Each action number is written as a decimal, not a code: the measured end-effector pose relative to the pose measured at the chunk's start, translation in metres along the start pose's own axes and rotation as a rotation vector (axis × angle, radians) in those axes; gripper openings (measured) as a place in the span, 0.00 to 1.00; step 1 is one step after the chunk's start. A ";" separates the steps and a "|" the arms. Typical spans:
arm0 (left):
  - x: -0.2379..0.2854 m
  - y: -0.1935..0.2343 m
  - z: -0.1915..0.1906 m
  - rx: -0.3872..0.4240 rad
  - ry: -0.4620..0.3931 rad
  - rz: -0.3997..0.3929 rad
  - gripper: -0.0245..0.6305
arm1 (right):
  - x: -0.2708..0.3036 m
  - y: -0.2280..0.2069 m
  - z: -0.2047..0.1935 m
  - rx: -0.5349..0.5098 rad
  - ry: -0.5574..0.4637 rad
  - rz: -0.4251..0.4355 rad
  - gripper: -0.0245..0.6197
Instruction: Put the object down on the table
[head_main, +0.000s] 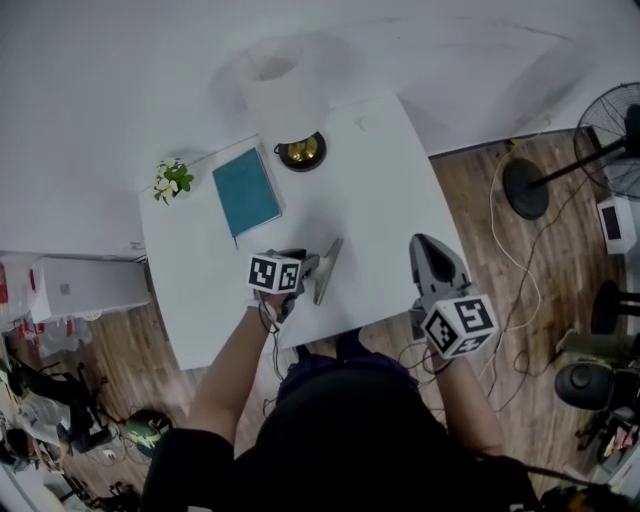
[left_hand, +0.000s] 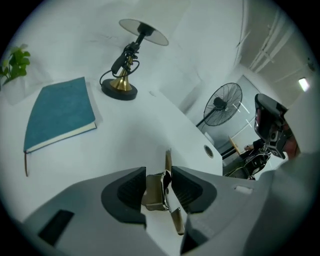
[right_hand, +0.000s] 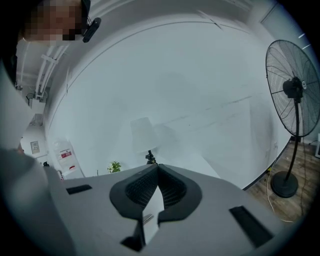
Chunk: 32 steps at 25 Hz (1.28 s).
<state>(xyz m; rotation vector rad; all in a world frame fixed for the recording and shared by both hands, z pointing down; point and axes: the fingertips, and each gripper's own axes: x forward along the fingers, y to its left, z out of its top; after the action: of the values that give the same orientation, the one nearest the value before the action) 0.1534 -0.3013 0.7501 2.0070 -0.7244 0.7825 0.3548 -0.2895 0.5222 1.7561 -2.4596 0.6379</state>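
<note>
A brass-coloured metal piece (head_main: 327, 270), a long flat strip with a folded plate, lies on the white table (head_main: 380, 190) near its front edge. In the left gripper view the metal piece (left_hand: 156, 192) sits between the dark pads (left_hand: 127, 192) of my left gripper (left_hand: 158, 189), whose jaws stand apart around it, open. In the head view my left gripper (head_main: 308, 266) is right beside the strip's left side. My right gripper (head_main: 424, 243) hovers over the table's right front edge, shut and empty; the right gripper view shows its tips (right_hand: 158, 167) meeting.
A teal book (head_main: 247, 190) lies at the back left, next to a small plant (head_main: 172, 180). A brass-footed lamp (head_main: 301, 151) with a white shade stands at the back. A floor fan (head_main: 610, 125) and cables are to the right of the table.
</note>
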 end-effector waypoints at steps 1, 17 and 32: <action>-0.005 0.001 0.003 0.011 -0.019 0.026 0.27 | -0.001 0.003 0.001 -0.001 -0.001 0.002 0.05; -0.224 -0.013 0.084 -0.012 -0.623 0.038 0.18 | -0.007 0.079 0.037 -0.072 -0.092 -0.014 0.05; -0.455 -0.070 0.125 0.435 -0.998 0.226 0.04 | -0.026 0.206 0.117 -0.316 -0.281 0.020 0.05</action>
<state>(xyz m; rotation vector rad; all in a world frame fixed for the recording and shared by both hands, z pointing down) -0.0542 -0.2841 0.3206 2.7399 -1.4453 -0.0297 0.1983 -0.2526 0.3471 1.7967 -2.5728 -0.0061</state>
